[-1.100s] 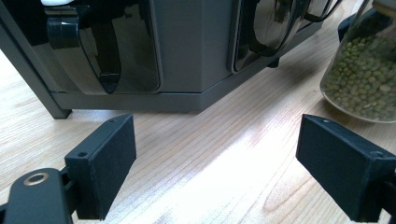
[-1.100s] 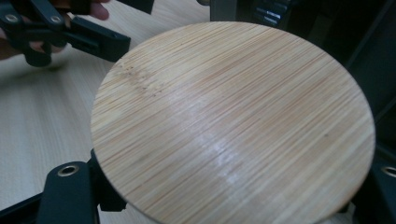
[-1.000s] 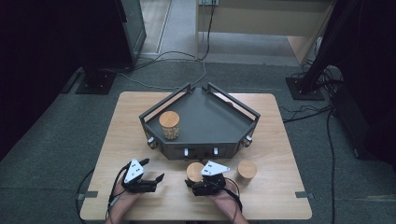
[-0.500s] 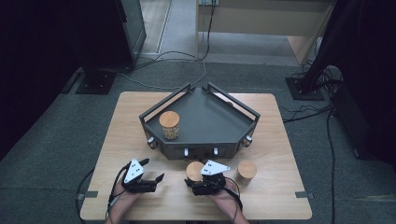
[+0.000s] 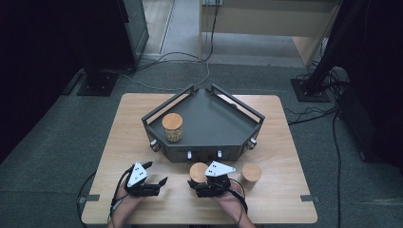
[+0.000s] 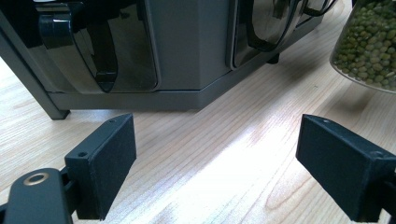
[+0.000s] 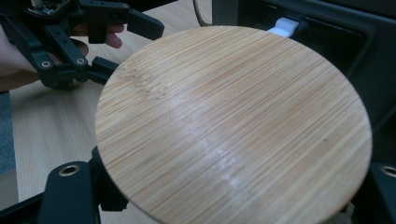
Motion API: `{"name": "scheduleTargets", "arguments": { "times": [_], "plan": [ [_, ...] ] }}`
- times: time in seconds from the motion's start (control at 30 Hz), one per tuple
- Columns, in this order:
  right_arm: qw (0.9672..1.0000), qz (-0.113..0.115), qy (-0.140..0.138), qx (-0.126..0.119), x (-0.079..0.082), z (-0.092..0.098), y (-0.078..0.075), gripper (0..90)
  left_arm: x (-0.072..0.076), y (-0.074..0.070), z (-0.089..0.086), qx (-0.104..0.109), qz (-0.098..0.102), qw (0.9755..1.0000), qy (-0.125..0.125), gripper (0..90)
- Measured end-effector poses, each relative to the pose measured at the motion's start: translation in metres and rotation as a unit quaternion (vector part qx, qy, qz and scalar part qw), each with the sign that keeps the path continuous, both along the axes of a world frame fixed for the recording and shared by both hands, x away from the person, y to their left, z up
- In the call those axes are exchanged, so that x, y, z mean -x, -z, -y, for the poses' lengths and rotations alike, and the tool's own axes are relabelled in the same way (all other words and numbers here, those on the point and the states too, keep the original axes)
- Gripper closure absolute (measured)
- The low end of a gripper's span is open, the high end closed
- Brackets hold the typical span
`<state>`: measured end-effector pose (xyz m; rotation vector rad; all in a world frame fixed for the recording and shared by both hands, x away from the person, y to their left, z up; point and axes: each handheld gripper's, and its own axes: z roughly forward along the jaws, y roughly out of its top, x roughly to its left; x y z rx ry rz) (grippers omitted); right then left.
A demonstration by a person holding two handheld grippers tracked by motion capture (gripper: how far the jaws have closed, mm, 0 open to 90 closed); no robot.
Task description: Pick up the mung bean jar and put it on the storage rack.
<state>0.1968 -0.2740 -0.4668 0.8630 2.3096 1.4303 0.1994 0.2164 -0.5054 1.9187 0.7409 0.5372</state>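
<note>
- My right gripper (image 5: pixel 202 183) is clamped on a jar of green beans (image 5: pixel 197 172), its jaws pinching the jar below the round bamboo lid (image 7: pixel 233 121).
- That held jar sits just in front of the dark grey tray (image 5: pixel 237 142), near the middle of the tray's front wall, over the wooden table (image 5: pixel 285 199).
- In the left gripper view, the glass body of the jar (image 6: pixel 369 44) shows green beans inside, and its base appears clear of the tabletop.
- My left gripper (image 5: pixel 159 183) hovers low in front of the tray's front-left corner, jaws spread wide with nothing between them; bare table lies between the pads (image 6: pixel 105 158).
- In the right gripper view, the left gripper (image 7: pixel 116 42) is beside the lid, apart from it.
- A second lidded jar (image 5: pixel 250 173) stands on the table in front of the tray's front-right corner, just beside my right gripper.
- A third lidded jar (image 5: pixel 172 127) stands upright inside the tray, near its left wall.
</note>
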Motion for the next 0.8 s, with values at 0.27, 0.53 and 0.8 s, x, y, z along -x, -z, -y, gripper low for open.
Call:
{"name": "scheduleTargets", "arguments": {
  "times": [0.27,0.53,0.8],
  "plan": [
    [1.0,0.002,-0.002,0.006,0.0,-0.001,-0.007,24.6,0.0,0.001,0.001,-0.005,0.002,1.0,0.002,12.0],
    [1.0,0.0,-0.001,0.01,-0.002,-0.001,-0.014,24.6,0.0,0.001,0.002,-0.008,0.001,1.0,0.003,12.0],
    [1.0,-0.001,0.002,0.007,-0.004,0.0,-0.018,24.6,-0.001,0.002,0.005,-0.019,0.003,0.9998,0.007,12.0]
  ]
}}
